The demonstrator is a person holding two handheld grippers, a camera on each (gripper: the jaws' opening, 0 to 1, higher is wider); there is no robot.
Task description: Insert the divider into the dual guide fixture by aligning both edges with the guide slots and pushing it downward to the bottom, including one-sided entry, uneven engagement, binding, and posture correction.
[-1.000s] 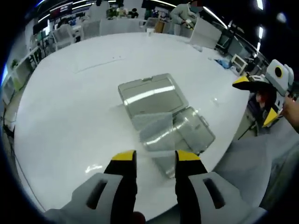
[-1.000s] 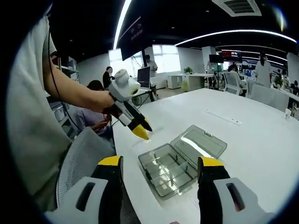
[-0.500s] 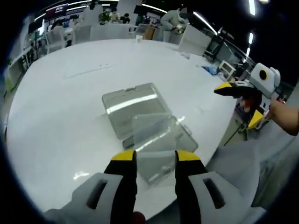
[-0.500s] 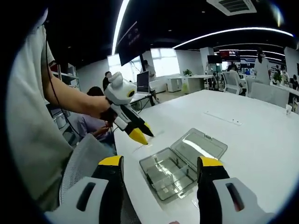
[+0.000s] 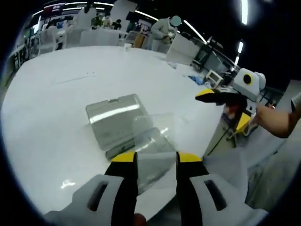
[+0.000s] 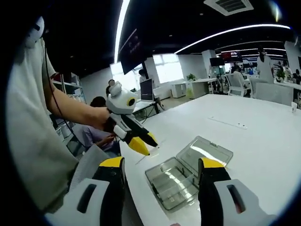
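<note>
Left gripper (image 5: 154, 157) pinches the clear divider (image 5: 153, 139) by its lower edge, above the open box (image 6: 181, 176). Right gripper (image 6: 162, 165) spread, empty. Divider looks thin, light, slick, likely flexy; a grip low and centred should keep both edges level.

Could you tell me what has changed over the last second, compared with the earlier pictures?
The left gripper, still clamping the clear divider, has lifted up and away from the open clear box; in the right gripper view it now sits higher above the table. The right gripper stays open and empty, and the box has not moved.
</note>
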